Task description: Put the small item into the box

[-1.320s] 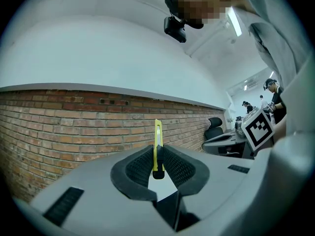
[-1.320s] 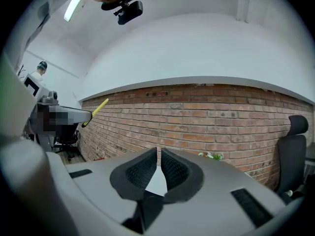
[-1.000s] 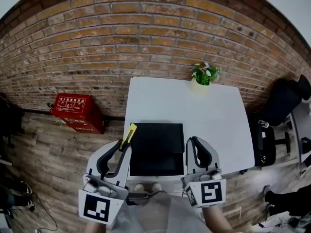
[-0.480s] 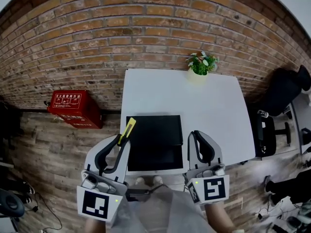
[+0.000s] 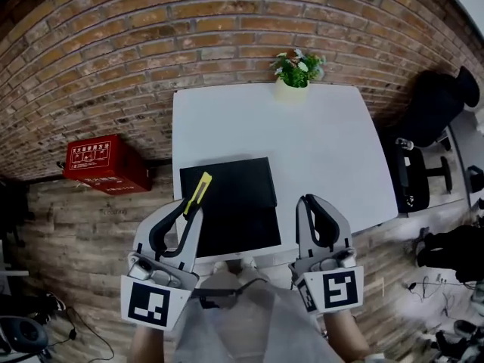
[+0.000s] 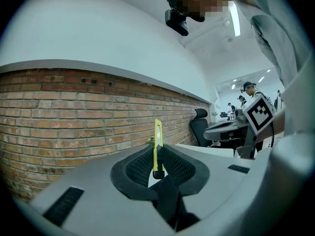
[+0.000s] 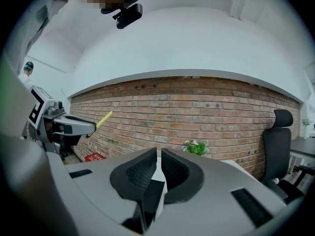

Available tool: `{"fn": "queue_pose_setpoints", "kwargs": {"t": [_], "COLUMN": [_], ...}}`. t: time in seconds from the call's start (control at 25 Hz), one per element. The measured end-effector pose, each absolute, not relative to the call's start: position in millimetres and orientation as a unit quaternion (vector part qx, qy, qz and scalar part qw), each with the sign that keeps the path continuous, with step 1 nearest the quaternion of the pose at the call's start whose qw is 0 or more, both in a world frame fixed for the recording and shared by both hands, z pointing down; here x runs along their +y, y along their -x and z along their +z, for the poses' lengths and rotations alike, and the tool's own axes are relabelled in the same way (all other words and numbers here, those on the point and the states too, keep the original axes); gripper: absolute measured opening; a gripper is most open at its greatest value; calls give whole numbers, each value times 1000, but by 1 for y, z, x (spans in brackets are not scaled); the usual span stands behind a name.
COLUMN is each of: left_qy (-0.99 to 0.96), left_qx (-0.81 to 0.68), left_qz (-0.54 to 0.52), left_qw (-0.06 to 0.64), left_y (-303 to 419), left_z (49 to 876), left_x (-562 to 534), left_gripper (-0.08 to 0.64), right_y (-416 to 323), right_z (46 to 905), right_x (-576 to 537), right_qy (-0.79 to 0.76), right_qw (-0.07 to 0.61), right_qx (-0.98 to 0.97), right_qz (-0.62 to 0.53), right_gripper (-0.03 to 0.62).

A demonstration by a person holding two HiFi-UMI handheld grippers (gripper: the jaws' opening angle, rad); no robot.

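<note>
A slim yellow item (image 5: 199, 193), like a small utility knife, sticks up from my left gripper (image 5: 187, 210), which is shut on its lower end. In the left gripper view the yellow item (image 6: 157, 149) stands upright between the ribbed pads. The black open box (image 5: 227, 204) lies on the near left part of the white table (image 5: 318, 150), just right of that gripper's tip. My right gripper (image 5: 312, 203) hovers at the table's near edge, right of the box, shut with nothing in it. Its jaws (image 7: 159, 157) show only a thin slit between them.
A potted plant (image 5: 296, 69) stands at the table's far edge against the brick wall. A red case (image 5: 101, 165) sits on the wood floor at left. A black office chair (image 5: 442, 104) and a stool stand right of the table.
The head view has shifted, so the table and box sit further left and slightly turned. Both grippers keep the same pose, the left still holding the yellow item.
</note>
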State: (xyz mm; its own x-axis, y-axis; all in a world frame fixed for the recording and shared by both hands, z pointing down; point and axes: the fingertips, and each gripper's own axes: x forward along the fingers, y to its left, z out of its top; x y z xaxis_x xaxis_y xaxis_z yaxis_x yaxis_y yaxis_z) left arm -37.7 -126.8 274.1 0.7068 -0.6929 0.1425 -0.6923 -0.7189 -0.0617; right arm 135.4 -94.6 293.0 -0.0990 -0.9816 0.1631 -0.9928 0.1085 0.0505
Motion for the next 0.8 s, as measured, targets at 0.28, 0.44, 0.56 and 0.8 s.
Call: {"fn": "queue_pose_setpoints", "kwargs": {"t": [0.28,0.44,0.56,0.8], "left_qy": [946,955,957,948], "left_qx": [281,231,199,109], "left_qz": [-149,-178,-206,-297], "left_qw": [56,52,40,33], "left_y": [-2,-20,-32,-42], "left_z": [317,344,369,432], "left_x": [-123,-118,-113,-97], "left_gripper": [74,74,74,74], "right_y": [-152,-161,-168,-181], "right_z": [310,320,328,344], "right_x": [-84,-79,-76,-69], "right_qy": [-682,-690,-695,-705], "right_qw": [81,86,89,93], "right_qx": [-725,-716,-709,-697], "right_qz": [56,67,75,92], "right_gripper": [57,57,57,57]}}
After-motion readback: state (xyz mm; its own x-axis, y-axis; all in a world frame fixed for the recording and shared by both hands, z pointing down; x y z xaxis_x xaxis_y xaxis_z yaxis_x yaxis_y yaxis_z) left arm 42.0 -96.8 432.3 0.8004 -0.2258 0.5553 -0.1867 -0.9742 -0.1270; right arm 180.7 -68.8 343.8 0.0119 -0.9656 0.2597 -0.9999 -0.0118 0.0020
